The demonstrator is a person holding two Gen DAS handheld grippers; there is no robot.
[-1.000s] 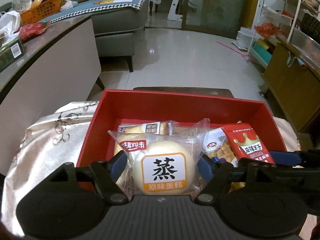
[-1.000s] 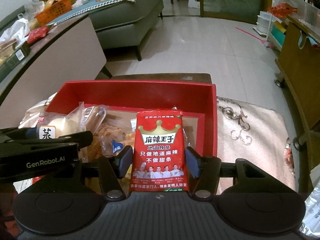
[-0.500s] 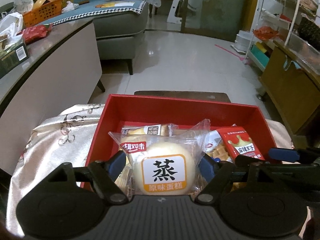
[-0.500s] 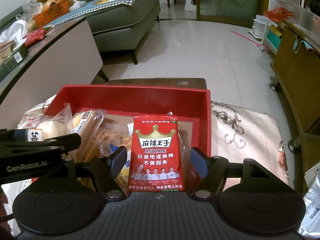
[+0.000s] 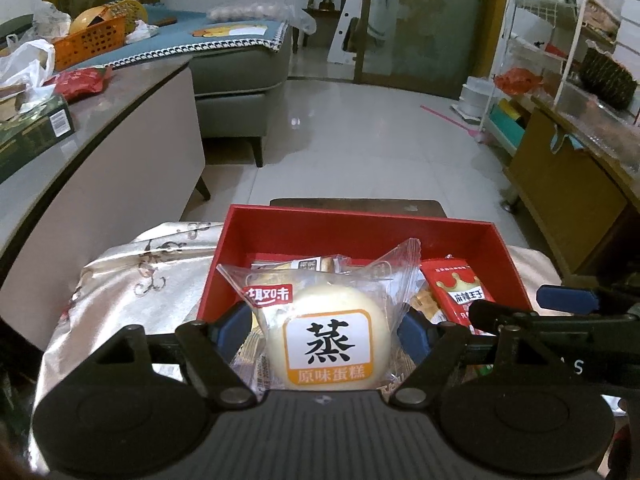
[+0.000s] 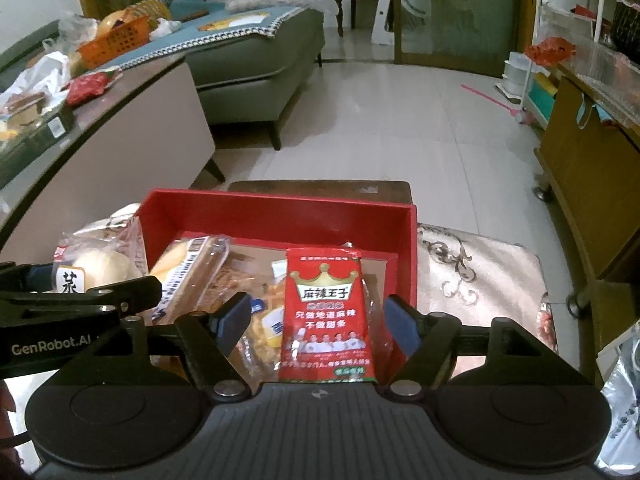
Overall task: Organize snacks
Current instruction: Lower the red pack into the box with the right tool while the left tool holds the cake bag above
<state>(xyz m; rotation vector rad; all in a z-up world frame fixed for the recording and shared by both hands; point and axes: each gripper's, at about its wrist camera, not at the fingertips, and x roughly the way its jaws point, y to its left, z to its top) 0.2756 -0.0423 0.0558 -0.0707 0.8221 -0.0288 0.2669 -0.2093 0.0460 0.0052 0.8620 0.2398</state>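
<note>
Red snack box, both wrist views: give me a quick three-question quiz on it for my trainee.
1. True or false: the red box is empty.
2. The red spicy-strip packet between the right tongs is: A clamped tight, B standing free with gaps either side, C on the floor.
3. Which tongs hold the steamed cake packet?
Key: 1 false. 2 B; those tongs have just been opening, with the packet between them untouched. 3 the left tongs.
</note>
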